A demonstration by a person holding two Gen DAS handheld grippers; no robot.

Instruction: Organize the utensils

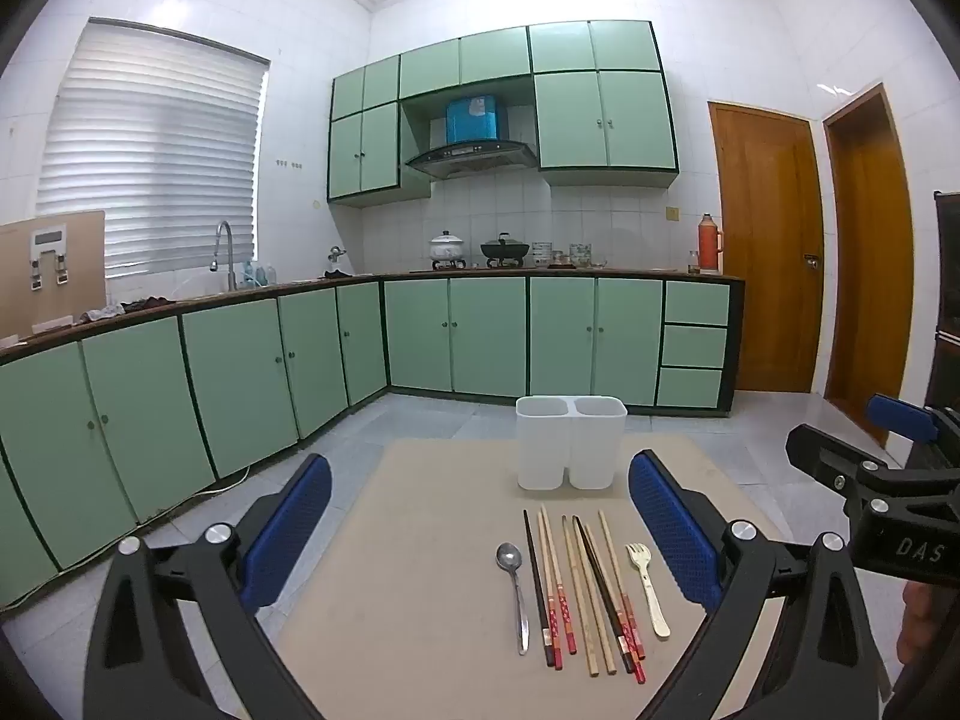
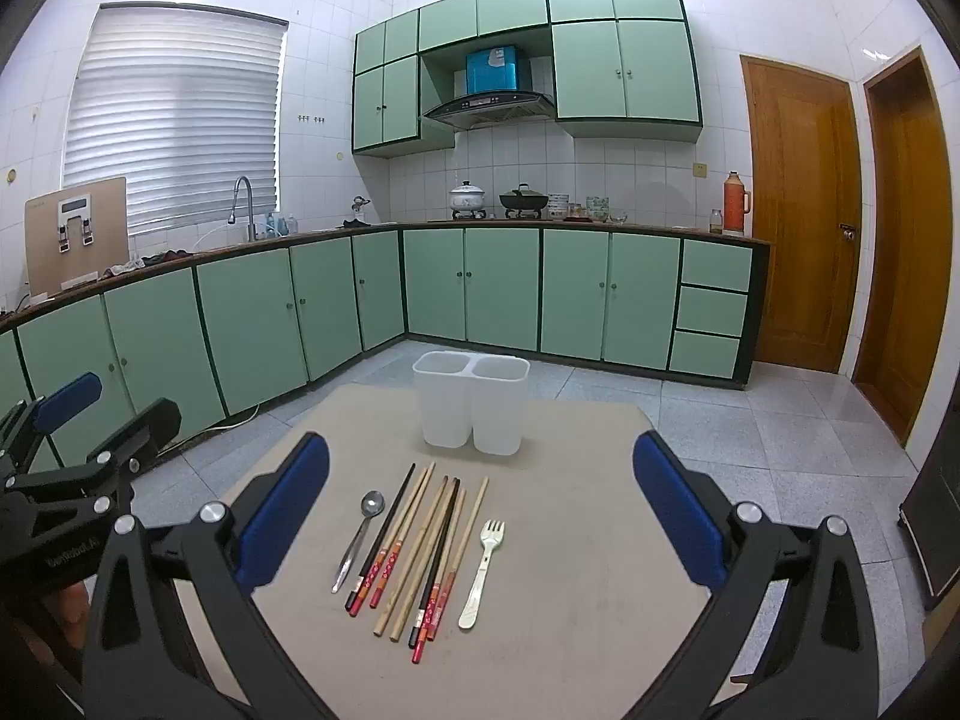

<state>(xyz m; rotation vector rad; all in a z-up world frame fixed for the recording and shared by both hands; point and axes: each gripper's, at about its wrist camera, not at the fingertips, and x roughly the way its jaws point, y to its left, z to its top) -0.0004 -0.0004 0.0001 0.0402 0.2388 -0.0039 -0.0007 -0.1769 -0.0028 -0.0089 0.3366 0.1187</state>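
We see nothing sorted yet. Spoon point(image 2: 360, 534), chopsticks point(image 2: 420, 552), fork point(image 2: 483, 570) lie in row on table point(image 2: 588, 600), near empty two-compartment holder point(image 2: 471, 414). Left gripper point(image 1: 480, 540), right gripper point(image 2: 480, 522) both spread wide, holding nothing. All utensils left.

Table top point(image 2: 570, 600) showing matt beige, faintly scuffed. On it: holder point(image 2: 471, 414) looking translucent white plastic, smooth; spoon point(image 2: 360, 540) gleaming as polished metal; chopsticks point(image 2: 420, 552) reading as plain wood, some lacquered dark with glossy red ends; fork point(image 2: 483, 570) appearing cream plastic, slightly glossy. Gripper pads point(image 2: 288, 516) showing textured blue rubber.
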